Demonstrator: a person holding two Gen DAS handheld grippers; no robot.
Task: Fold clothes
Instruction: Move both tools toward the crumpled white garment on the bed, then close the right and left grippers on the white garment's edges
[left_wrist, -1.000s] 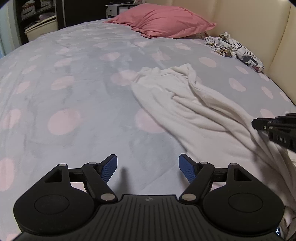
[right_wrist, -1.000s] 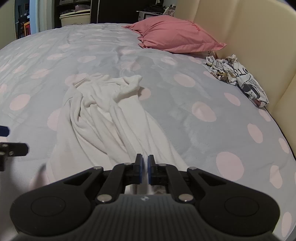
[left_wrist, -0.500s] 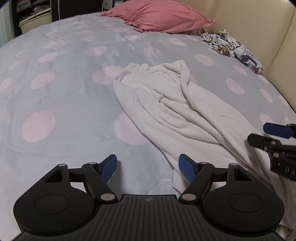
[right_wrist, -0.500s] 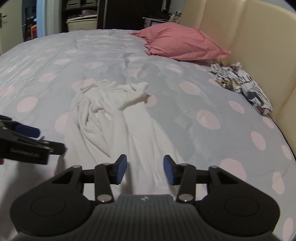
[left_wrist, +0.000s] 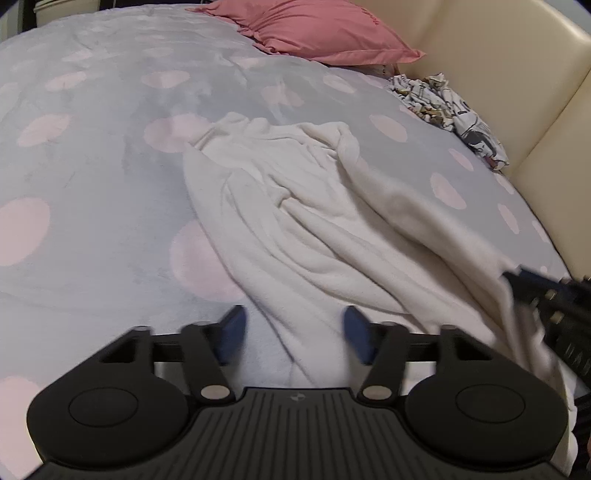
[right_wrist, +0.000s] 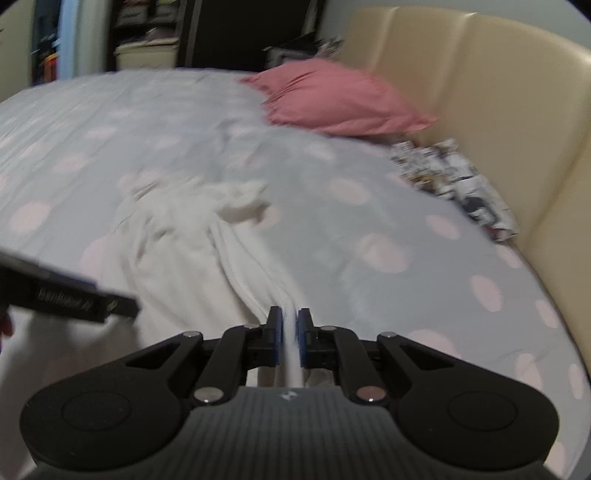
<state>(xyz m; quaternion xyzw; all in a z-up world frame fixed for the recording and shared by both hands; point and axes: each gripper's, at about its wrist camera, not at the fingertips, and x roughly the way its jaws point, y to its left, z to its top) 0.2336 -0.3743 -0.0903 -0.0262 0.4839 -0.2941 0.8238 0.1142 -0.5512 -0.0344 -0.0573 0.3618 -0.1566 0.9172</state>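
The right gripper (right_wrist: 290, 341) pinched the white garment's (left_wrist: 295, 221) near hem, its length running toward twelve o'clock, while the left gripper (left_wrist: 293, 332) gaped, straddling the other edge.

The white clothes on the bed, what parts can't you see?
- White garment, left wrist view: its near end is hidden behind the left tongs.
- Right wrist view: motion blur smears it; the pinched edge disappears between the shut right tongs.
- It is too crumpled to tell what kind of garment it is.
- Patterned cloth by the headboard: blurred, print unreadable.
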